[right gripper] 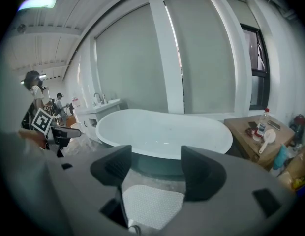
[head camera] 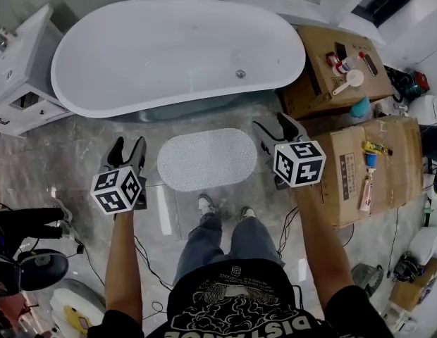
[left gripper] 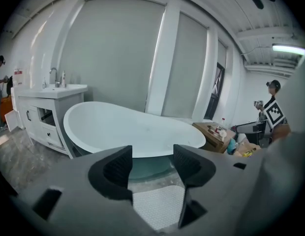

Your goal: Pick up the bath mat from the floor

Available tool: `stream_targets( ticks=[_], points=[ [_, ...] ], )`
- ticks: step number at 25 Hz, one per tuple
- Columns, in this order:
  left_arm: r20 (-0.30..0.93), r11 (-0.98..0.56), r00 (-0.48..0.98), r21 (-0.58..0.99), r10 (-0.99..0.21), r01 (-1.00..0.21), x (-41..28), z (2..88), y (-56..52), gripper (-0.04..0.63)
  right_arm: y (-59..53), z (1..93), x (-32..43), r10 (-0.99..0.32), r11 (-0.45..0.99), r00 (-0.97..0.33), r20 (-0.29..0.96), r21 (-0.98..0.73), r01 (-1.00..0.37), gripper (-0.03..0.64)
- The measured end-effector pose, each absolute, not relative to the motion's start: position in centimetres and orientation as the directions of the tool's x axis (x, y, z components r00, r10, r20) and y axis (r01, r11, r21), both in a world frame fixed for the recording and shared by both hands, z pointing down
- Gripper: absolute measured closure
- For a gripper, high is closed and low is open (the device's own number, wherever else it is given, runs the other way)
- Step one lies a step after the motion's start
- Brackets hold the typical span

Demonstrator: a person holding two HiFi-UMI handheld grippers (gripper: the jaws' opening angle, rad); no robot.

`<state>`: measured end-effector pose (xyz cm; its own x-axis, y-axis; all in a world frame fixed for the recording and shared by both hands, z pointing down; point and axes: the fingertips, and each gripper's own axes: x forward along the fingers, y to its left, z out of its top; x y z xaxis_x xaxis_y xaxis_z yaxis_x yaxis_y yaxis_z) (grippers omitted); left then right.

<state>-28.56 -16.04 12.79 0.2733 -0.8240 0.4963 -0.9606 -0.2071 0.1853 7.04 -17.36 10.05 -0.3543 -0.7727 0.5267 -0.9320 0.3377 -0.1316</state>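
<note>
**Hovering beside the bath mat (head camera: 207, 159), both hand-held grippers released**

The bath mat lies flat on the floor (head camera: 63, 153), just in front of the bathtub (head camera: 176, 55). The left hand-held gripper (head camera: 127, 146) hangs near its left end and the right hand-held gripper (head camera: 277, 129) near its right end, so the mat is between them, apart from both. Each has its jaws apart and grasps nothing.

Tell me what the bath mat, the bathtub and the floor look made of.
Bath mat: probably soft rubber or plastic, matte white, going by its bumpy dotted surface. Bathtub: likely acrylic or ceramic, smooth glossy white. Floor: seemingly polished stone or marble-look tile, grey veining with reflections.
</note>
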Motion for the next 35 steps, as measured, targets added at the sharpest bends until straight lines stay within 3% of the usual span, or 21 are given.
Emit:
stream_targets(
  ticks=[15, 20, 35],
  points=[
    [0.607, -0.213, 0.296, 0.207, -0.738, -0.955, -27.1, 23.2, -16.1, 0.302, -17.6, 22.4, 9.5, -0.694, 0.271, -0.34, 0.634, -0.207, -0.94, 0.285],
    [0.631, -0.18, 0.309, 0.262, -0.711, -0.948, -27.0, 29.4, -15.9, 0.282, -17.1, 29.3, 10.6, -0.637, 0.281, -0.351, 0.686, -0.218, -0.935, 0.275],
    [0.716, -0.16, 0.277, 0.228, -0.641, -0.96, -26.5, 47.3, -12.7, 0.258, -15.1, 47.9, 12.7, -0.542, 0.302, -0.374, 0.753, -0.242, -0.922, 0.252]
  ],
)
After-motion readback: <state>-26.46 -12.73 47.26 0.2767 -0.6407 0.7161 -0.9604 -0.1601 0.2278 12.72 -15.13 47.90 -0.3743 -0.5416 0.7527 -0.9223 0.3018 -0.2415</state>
